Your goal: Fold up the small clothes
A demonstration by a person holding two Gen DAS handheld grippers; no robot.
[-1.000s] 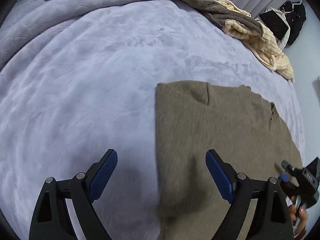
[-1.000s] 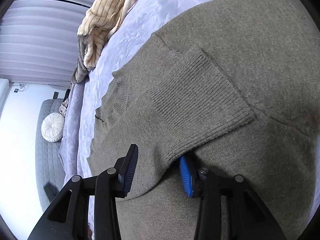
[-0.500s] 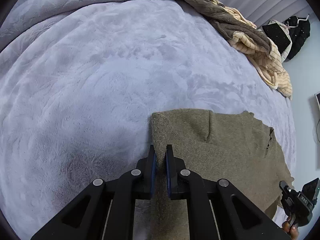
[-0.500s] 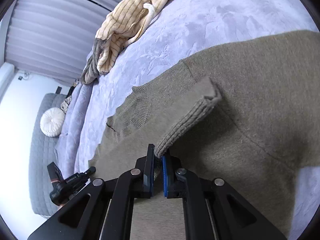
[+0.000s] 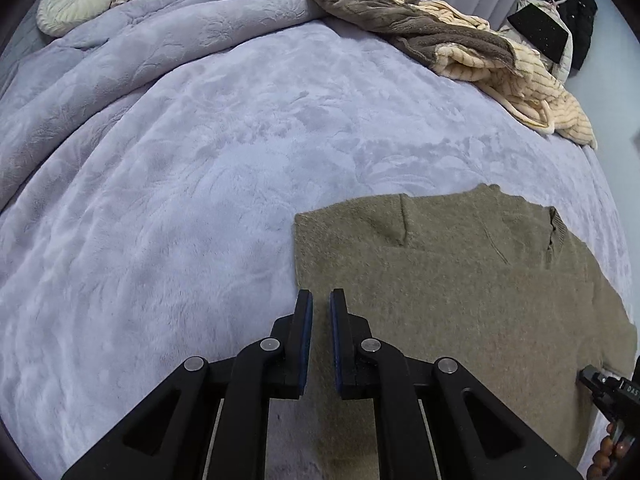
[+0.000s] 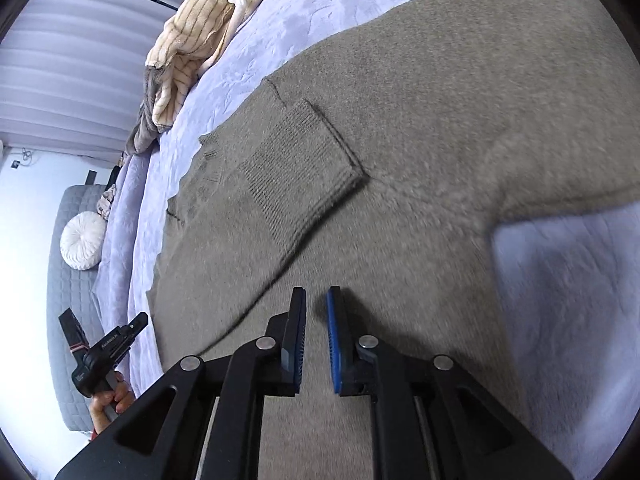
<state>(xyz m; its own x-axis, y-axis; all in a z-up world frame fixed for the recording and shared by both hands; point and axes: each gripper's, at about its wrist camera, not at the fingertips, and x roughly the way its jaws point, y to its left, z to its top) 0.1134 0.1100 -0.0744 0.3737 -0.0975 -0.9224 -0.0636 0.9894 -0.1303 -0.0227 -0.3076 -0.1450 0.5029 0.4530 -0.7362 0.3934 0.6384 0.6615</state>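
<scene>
The left hand-held gripper (image 5: 321, 300) hovers low over the bed, its two blue-padded fingers drawn close with only a thin slit between them and nothing caught in it. The left edge of the olive-brown sweater (image 5: 448, 292) runs right under that slit, so one finger sits over the lavender blanket (image 5: 180, 200) and the other over knit. Ahead of it the sweater lies flat, with a corner just beyond the fingertips and the collar notch off to the far right.

The right hand-held gripper (image 6: 316, 300) is in the same narrow stance, fingers nearly together and holding nothing, poised just above the sweater's body. A little ahead and to its left, a ribbed sleeve cuff (image 6: 298, 172) lies folded across the chest of the sweater, flat against it. To the right of this gripper a patch of blanket shows past the garment's edge. Down at its lower left, a hand grips the handle of the other gripper.

Farther on, past the sweater, the blanket stretches wide and rumpled toward the head of the bed. Along the far right side of the bed sprawls a heap of cream striped and grey-brown fleece clothes (image 5: 460, 48), well apart from the sweater. At the far left corner rests a round white cushion (image 5: 74, 0), with pale curtains behind.
</scene>
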